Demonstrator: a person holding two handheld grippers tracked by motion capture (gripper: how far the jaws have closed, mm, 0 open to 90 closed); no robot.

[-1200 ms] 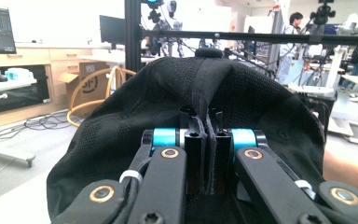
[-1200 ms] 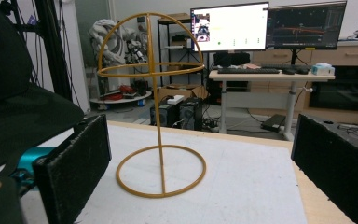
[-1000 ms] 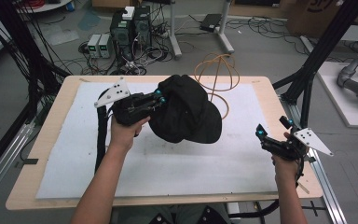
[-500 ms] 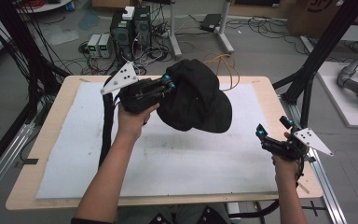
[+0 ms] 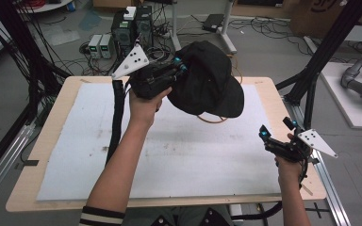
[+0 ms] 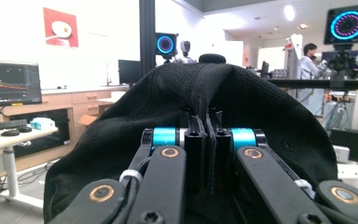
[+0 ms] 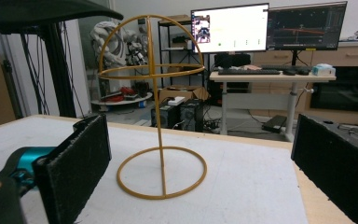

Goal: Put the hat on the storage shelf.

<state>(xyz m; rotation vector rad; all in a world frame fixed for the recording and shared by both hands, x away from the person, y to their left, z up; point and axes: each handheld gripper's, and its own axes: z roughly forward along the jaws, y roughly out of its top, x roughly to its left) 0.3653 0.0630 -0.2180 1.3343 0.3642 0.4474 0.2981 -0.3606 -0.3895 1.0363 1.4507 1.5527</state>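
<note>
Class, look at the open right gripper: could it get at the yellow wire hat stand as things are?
Probably yes. The right gripper stands open, holding nothing, with bare white mat between it and the wire hat stand; the black cap hangs above the stand in the left gripper.

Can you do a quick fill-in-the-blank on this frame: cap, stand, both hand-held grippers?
1. The left hand-held gripper is shut on the black ____.
2. The cap hangs above the table, over the yellow wire ____.
3. The right hand-held gripper has its jaws ____, with nothing between them.
4. The stand has a ____ base resting on the white mat.

Missing words: cap; stand; open; ring-shaped
</note>
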